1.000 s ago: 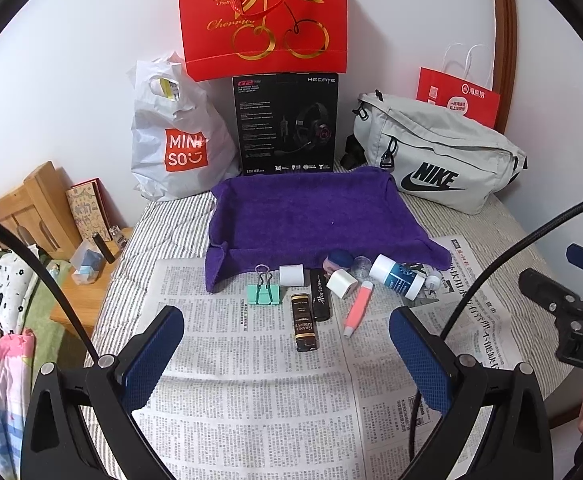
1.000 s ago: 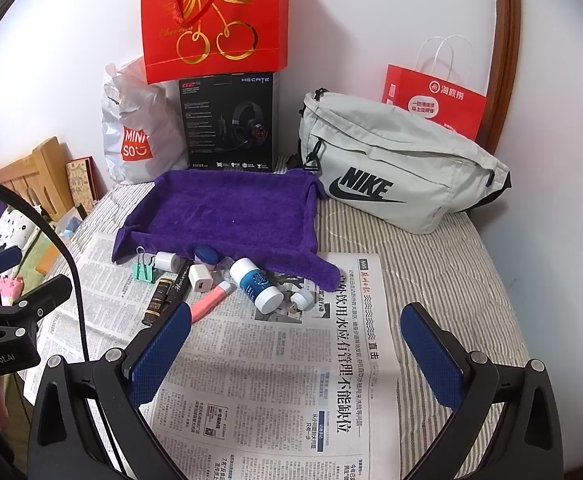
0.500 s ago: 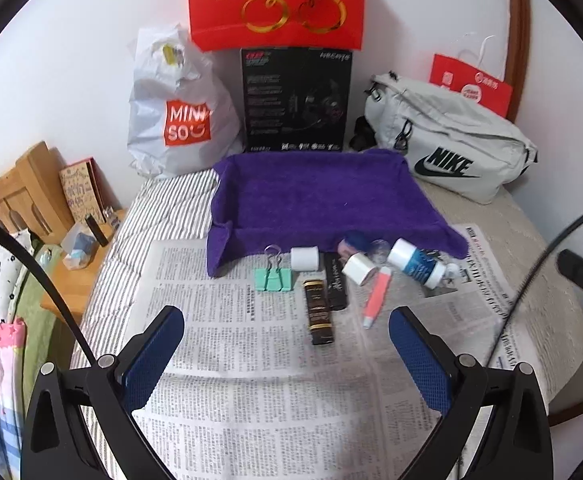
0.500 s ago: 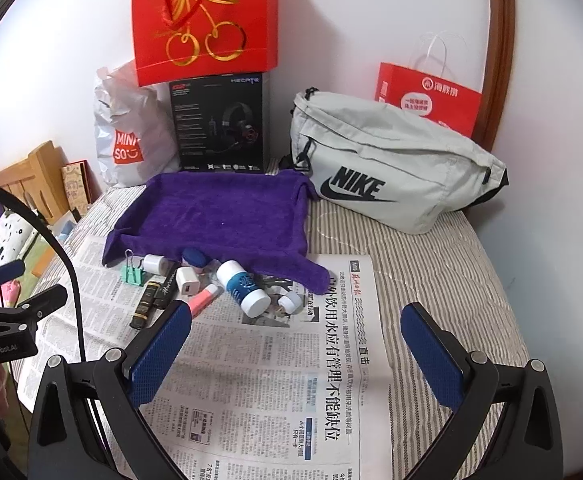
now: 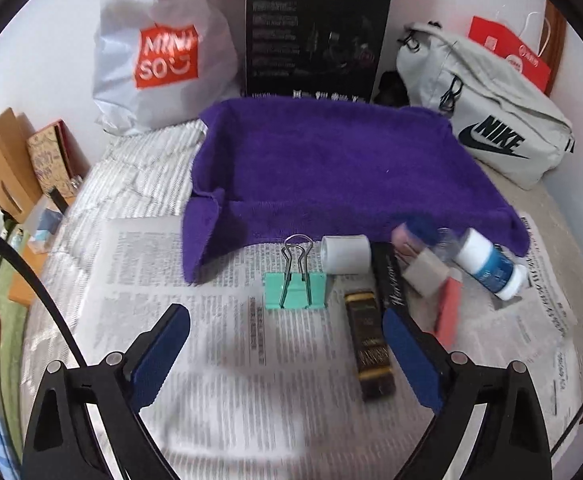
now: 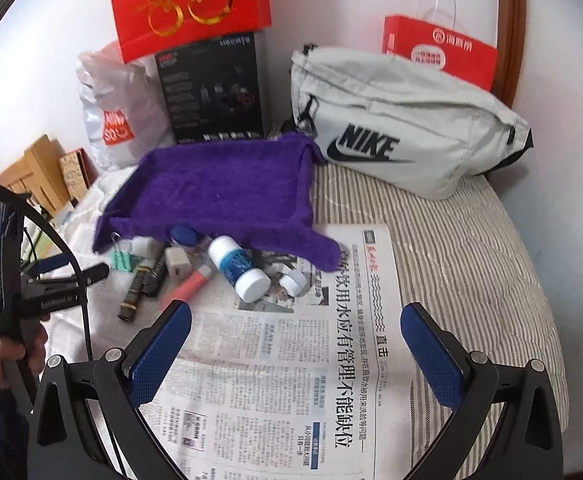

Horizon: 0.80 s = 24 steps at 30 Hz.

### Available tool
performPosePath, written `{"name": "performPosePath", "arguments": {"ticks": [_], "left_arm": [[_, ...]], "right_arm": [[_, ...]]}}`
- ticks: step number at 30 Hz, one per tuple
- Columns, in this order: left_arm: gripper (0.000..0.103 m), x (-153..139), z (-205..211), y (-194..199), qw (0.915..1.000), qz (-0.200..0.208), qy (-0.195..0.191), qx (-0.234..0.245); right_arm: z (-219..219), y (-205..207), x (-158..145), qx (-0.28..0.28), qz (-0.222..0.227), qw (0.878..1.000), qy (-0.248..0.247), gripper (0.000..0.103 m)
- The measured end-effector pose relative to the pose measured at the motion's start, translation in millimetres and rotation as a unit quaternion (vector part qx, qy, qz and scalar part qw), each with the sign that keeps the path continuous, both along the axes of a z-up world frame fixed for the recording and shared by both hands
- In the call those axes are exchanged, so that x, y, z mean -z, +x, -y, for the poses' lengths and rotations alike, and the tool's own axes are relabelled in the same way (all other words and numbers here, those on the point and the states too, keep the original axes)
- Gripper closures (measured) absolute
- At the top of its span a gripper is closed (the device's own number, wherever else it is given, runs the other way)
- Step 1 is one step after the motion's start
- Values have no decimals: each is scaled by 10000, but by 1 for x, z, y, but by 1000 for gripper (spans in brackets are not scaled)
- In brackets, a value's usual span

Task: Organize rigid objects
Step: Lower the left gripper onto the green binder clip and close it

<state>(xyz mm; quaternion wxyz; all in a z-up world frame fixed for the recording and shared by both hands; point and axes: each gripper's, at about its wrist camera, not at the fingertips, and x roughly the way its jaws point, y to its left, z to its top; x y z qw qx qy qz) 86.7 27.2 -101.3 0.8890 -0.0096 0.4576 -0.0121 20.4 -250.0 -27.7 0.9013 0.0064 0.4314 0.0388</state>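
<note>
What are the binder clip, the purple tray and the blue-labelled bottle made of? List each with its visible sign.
Binder clip: painted metal, probably; mint-green matte body with bare silvery wire handles.
Purple tray: soft fabric, plush or terry by its fuzzy nap; its corners look pinched and its walls sag.
Blue-labelled bottle: likely plastic; smooth, opaque white body and cap, slight sheen, wrapped with a blue label.

The left gripper (image 5: 285, 350) hangs over the newspaper (image 5: 219, 360), its jaws wide but closing with nothing between them. Just ahead lies a green binder clip (image 5: 295, 290), a white roll (image 5: 346, 254) beside it and a dark gold-banded tube (image 5: 372, 350) to its right. Behind them spreads the purple towel (image 5: 331, 168).
</note>
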Motion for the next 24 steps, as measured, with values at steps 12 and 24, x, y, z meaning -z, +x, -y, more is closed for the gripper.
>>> {"name": "performPosePath", "arguments": {"ticks": [12,24], "left_arm": [[24,38,3,24,9997,149,2,189],[61,35,7,22,9991,295,170,261]], "right_arm": [[16,25,38,206,-553,9982,105,0],[21,41,51,217,-687,9974,-54,0]]}}
